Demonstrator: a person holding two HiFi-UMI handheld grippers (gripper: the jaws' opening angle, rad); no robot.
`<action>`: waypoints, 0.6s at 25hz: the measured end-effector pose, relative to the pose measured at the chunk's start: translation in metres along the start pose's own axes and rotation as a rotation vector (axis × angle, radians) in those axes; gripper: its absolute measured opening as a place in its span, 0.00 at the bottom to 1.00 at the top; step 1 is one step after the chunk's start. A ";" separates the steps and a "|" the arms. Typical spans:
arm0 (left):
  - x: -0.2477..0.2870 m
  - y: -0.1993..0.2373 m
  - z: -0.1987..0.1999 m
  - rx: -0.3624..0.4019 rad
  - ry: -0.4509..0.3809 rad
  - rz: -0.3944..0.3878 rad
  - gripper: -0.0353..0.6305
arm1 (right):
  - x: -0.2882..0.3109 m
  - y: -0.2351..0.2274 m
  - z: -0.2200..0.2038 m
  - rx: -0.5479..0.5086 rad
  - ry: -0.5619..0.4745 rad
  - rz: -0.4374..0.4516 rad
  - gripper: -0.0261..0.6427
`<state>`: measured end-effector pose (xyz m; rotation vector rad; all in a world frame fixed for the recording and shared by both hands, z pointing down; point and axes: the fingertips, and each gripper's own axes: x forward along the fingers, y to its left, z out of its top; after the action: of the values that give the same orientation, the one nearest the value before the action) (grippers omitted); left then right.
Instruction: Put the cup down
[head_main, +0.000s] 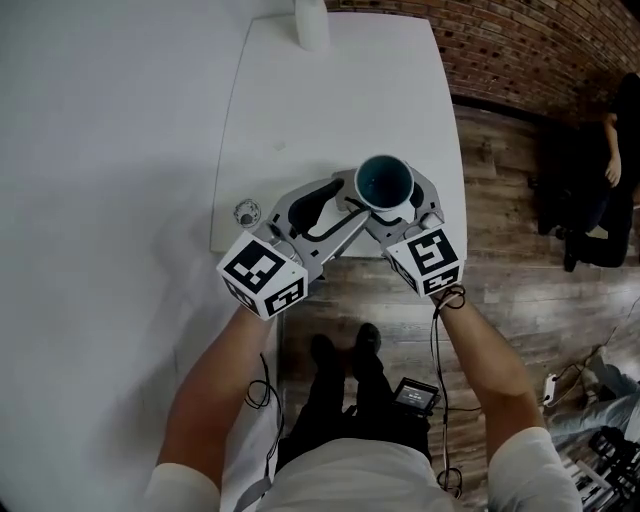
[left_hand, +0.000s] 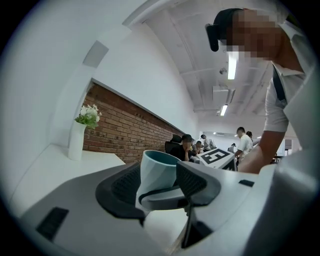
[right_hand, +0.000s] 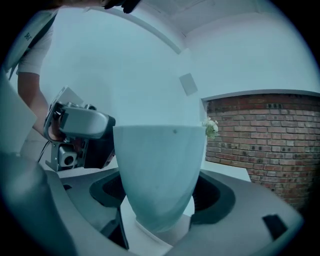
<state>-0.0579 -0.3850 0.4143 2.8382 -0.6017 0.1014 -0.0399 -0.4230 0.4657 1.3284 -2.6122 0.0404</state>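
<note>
A teal cup (head_main: 385, 183) stands upright near the front edge of the white table (head_main: 300, 110). My right gripper (head_main: 392, 208) is shut on the cup; in the right gripper view the cup (right_hand: 159, 175) fills the gap between the jaws, with its base low over the white tabletop. My left gripper (head_main: 335, 215) is open just left of it. In the left gripper view the cup (left_hand: 159, 170) shows between the spread jaws with a gap on each side, and a finger of the right gripper crosses in front of its base.
A white vase (head_main: 311, 22) with flowers stands at the table's far end. A small round object (head_main: 246, 212) lies near the table's front left corner. Wooden floor (head_main: 500, 200) and a brick wall (head_main: 520, 45) lie to the right, with a person (head_main: 610, 170) standing there.
</note>
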 end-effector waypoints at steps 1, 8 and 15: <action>0.003 0.002 -0.002 0.002 0.006 -0.006 0.37 | 0.005 -0.002 -0.005 -0.005 0.015 0.003 0.61; 0.016 0.025 -0.032 -0.017 0.043 -0.011 0.38 | 0.039 -0.005 -0.048 0.006 0.094 0.011 0.61; 0.019 0.042 -0.061 -0.058 0.099 0.027 0.38 | 0.059 -0.001 -0.084 0.015 0.193 0.029 0.61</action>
<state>-0.0586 -0.4145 0.4847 2.7513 -0.6113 0.2246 -0.0589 -0.4607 0.5596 1.2250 -2.4729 0.1835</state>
